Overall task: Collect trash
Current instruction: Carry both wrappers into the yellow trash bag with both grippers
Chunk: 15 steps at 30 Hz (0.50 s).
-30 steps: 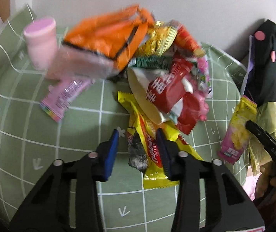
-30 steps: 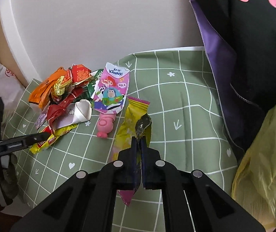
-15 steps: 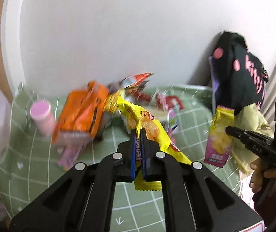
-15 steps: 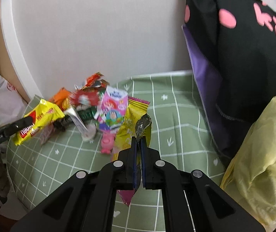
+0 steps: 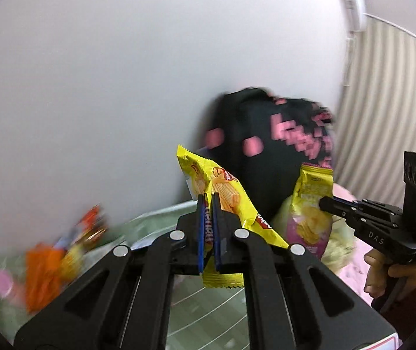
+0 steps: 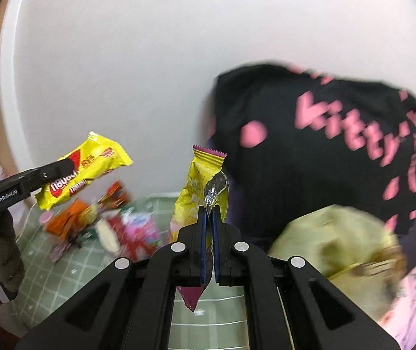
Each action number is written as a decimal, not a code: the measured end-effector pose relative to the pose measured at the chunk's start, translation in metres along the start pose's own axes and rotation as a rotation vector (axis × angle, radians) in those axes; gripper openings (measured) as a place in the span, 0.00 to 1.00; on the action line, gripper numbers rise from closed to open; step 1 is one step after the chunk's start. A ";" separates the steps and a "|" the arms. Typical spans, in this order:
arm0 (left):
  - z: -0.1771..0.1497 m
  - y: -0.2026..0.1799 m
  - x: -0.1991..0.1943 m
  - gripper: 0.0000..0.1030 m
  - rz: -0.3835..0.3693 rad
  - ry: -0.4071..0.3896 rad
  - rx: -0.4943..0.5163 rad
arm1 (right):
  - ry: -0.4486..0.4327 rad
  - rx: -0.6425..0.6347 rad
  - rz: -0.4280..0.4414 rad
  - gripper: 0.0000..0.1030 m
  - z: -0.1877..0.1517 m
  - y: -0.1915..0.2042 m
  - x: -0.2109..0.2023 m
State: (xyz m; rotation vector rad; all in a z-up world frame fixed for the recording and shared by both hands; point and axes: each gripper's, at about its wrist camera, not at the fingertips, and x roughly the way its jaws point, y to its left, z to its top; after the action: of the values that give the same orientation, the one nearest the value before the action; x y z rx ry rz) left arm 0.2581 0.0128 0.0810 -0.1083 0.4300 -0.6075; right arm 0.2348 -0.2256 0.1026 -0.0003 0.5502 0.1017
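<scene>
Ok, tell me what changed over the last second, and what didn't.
The left gripper, open above the yellow wafer wrapper a second ago, shut its jaws on it and lifted it clear of the trash pile toward the black kitty bag. The right gripper rose too. Unchanged: its jaws stay shut on the yellow-and-pink chip packet; the pile remains on the green checked cloth.

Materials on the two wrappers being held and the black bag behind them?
Yellow wafer wrapper: looks like glossy printed plastic film, with crimped serrated ends. Yellow-and-magenta snack packet: similar film; the silvery torn flap suggests a metallised inner layer. Black bag with pink lettering: probably matte fabric, since it slumps softly, though blur leaves that open.
</scene>
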 end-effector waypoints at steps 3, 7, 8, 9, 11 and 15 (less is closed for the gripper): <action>0.014 -0.026 0.021 0.04 -0.117 0.018 0.018 | -0.050 0.004 -0.099 0.05 0.012 -0.031 -0.028; 0.023 -0.071 0.061 0.04 -0.272 0.080 0.063 | -0.093 0.039 -0.239 0.05 0.019 -0.080 -0.060; 0.022 -0.080 0.066 0.04 -0.298 0.094 0.071 | -0.100 0.056 -0.280 0.05 0.019 -0.095 -0.069; 0.021 -0.091 0.076 0.04 -0.332 0.113 0.083 | -0.103 0.068 -0.306 0.05 0.017 -0.106 -0.074; 0.017 -0.115 0.098 0.04 -0.396 0.155 0.110 | -0.103 0.097 -0.358 0.05 0.013 -0.128 -0.083; 0.001 -0.168 0.147 0.05 -0.519 0.275 0.203 | -0.088 0.127 -0.408 0.05 0.001 -0.156 -0.089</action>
State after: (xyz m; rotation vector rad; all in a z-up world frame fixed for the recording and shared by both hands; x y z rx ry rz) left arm 0.2776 -0.2092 0.0664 0.0627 0.6094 -1.1817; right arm 0.1748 -0.3892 0.1455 0.0158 0.4582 -0.3300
